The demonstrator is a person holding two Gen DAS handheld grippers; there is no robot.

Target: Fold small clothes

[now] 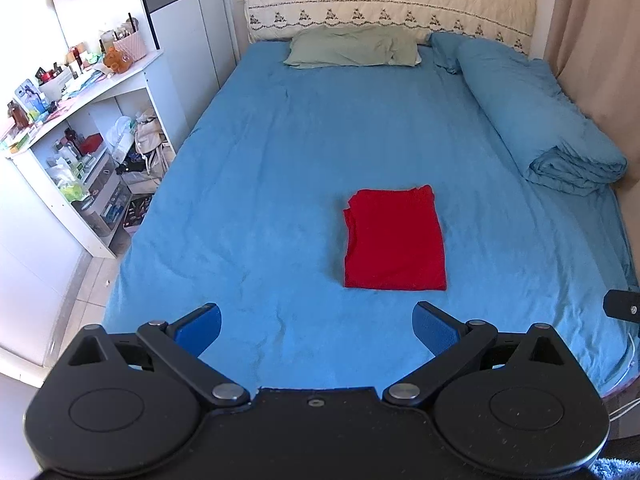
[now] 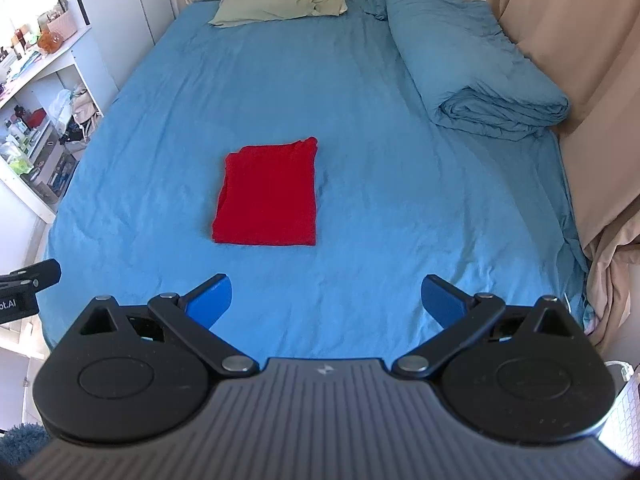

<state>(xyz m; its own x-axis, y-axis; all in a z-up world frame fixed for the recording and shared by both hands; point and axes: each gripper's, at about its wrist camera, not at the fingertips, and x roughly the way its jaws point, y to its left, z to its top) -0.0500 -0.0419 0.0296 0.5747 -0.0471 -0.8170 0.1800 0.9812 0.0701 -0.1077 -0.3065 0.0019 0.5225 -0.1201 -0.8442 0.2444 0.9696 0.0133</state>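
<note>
A red garment (image 1: 395, 240) lies folded into a neat rectangle on the blue bed sheet (image 1: 260, 184); it also shows in the right wrist view (image 2: 267, 194). My left gripper (image 1: 317, 330) is open and empty, held above the near end of the bed, short of the garment and to its left. My right gripper (image 2: 327, 302) is open and empty, held back from the garment and to its right. Neither gripper touches the cloth.
A rolled blue duvet (image 1: 536, 120) lies along the bed's right side, with a green pillow (image 1: 352, 46) at the head. A cluttered white shelf unit (image 1: 80, 128) stands left of the bed. Beige curtains (image 2: 592, 80) hang at the right.
</note>
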